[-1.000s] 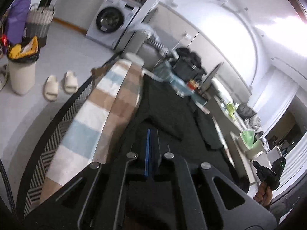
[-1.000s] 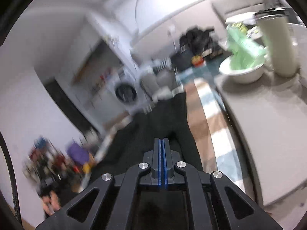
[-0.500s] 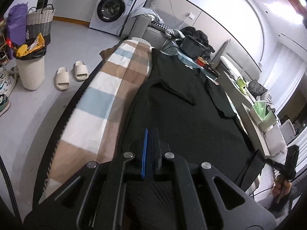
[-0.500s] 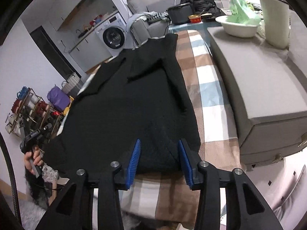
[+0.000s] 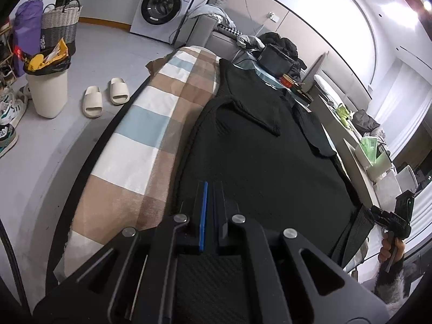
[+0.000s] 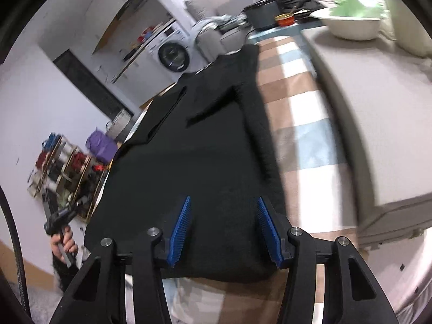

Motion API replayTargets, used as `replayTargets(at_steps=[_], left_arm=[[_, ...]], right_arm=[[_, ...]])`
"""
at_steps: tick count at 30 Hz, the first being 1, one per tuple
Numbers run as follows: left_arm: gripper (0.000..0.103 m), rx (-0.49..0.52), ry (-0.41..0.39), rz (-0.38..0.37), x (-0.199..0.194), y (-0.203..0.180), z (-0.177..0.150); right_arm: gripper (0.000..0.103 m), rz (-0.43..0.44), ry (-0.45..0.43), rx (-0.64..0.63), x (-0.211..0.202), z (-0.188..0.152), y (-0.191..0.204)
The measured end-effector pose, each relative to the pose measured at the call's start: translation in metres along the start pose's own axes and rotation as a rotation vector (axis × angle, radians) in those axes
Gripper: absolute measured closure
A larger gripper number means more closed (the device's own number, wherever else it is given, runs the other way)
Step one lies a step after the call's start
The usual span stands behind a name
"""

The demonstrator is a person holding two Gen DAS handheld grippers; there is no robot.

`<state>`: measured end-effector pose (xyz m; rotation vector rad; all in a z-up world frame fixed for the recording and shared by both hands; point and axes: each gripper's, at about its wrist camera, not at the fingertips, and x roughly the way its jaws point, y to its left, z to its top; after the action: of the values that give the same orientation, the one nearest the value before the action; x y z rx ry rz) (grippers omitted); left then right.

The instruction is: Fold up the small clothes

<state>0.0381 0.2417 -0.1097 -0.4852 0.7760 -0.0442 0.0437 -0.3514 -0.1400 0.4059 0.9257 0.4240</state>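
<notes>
1. In the left wrist view a white bin (image 5: 48,91) with a black liner full of yellow wrappers is standing on the grey floor at far left, with a woven basket (image 5: 60,23) and a purple bag (image 5: 27,31) behind it.
2. A pair of cream slippers (image 5: 105,97) is lying on the floor just right of the bin, and a washing machine (image 5: 162,10) is standing against the far wall.
3. A checked blanket (image 5: 151,124) in tan, white and pale blue is covering the long work surface.
4. A black knitted top (image 5: 264,156) is lying flat on that blanket, running lengthwise away from the camera, with its sleeves folded in over the body.
5. The left gripper (image 5: 209,213) is sitting with its jaws fully together on the near left edge of the top; whether cloth is pinched between the blue pads cannot be told.
6. At far right of this view a hand (image 5: 391,248) is holding the other tool beyond the top's right edge.
7. In the right wrist view, which is partly blurred, the left hand (image 6: 63,243) is showing at lower left beside a rack of spools (image 6: 64,167).
8. The right gripper (image 6: 224,229) is hovering over the near hem of the top (image 6: 205,162); its jaws have just been opening and are standing about halfway apart, the pads clear of the cloth.
9. A white bowl (image 6: 351,25) holding something green is resting on the grey cushion (image 6: 383,124) to the right.
</notes>
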Motion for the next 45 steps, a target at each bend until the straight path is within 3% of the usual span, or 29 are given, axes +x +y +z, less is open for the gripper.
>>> replayTargets(at_steps=[4,8,14,21,30,39,45], left_arm=[[0.103,0.007,0.012,-0.001,0.005,-0.004,0.0],[0.103,0.015,0.022,0.006,0.005,-0.007,-0.001],[0.103,0.052,0.025,0.035,-0.002,-0.015,-0.001],[0.103,0.075,0.051,0.048,-0.001,-0.021,-0.005],[0.103,0.08,0.077,0.063,0.003,-0.019,-0.01],[0.103,0.087,0.089,0.06,0.002,-0.019,-0.012],[0.103,0.084,0.104,0.078,0.004,-0.012,-0.014]], right_arm=[[0.051,0.146,0.028,0.019,0.001,0.003,-0.004],[0.051,0.28,0.139,-0.084,0.002,-0.008,0.017],[0.051,0.196,0.33,-0.266,-0.017,-0.055,0.021],[0.051,0.141,0.321,-0.209,-0.038,-0.067,-0.003],[0.045,0.328,0.289,-0.081,-0.039,-0.079,-0.014],[0.044,0.35,0.273,0.042,-0.031,-0.076,-0.025],[0.044,0.362,0.267,0.044,-0.013,-0.076,-0.008]])
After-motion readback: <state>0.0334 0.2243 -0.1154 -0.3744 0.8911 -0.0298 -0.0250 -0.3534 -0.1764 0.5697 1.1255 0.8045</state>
